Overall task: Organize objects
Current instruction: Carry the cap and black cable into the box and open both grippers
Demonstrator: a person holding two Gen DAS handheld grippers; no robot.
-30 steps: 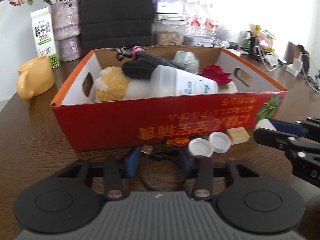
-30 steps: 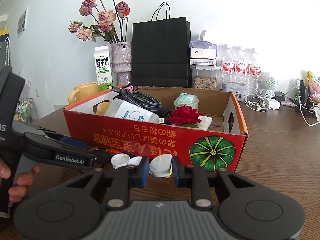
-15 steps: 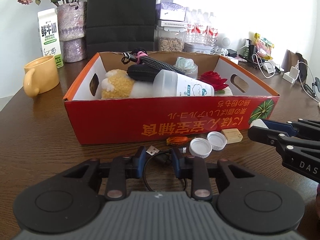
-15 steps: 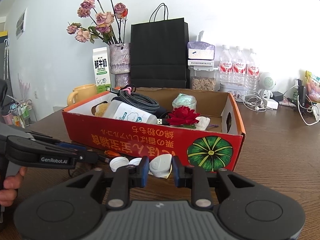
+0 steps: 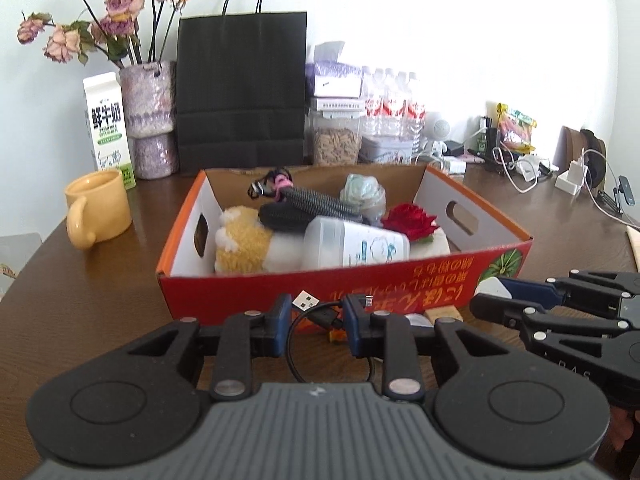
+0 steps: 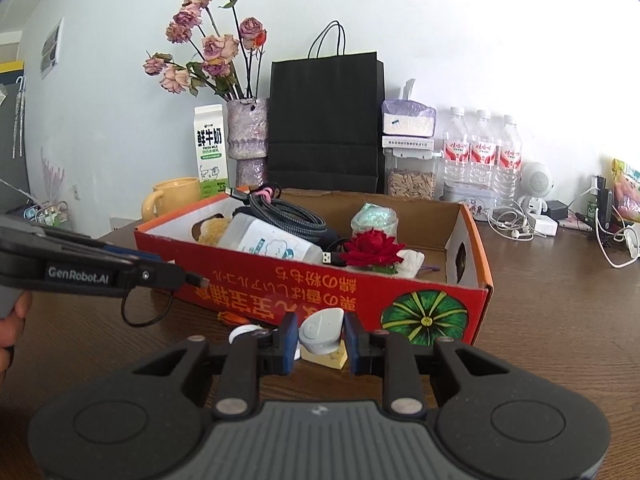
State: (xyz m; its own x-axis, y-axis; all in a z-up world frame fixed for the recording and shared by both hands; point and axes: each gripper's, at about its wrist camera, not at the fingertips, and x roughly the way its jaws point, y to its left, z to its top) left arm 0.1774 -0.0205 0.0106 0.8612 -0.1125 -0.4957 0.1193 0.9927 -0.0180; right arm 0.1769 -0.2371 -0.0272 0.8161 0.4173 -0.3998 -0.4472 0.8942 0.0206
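A red cardboard box stands on the brown table and holds a plush toy, a white bottle, a braided cable and a red rose. My left gripper is shut on a short black USB cable, lifted in front of the box; it also shows in the right wrist view. My right gripper is shut on a small white-grey device, just above the table by the box front.
White bottle caps, a wooden block and a small orange item lie in front of the box. A yellow mug, milk carton, flower vase, black bag and water bottles stand behind.
My left gripper has lifted the black USB cable off the table and risen. My right gripper has also risen, holding the white-grey device.
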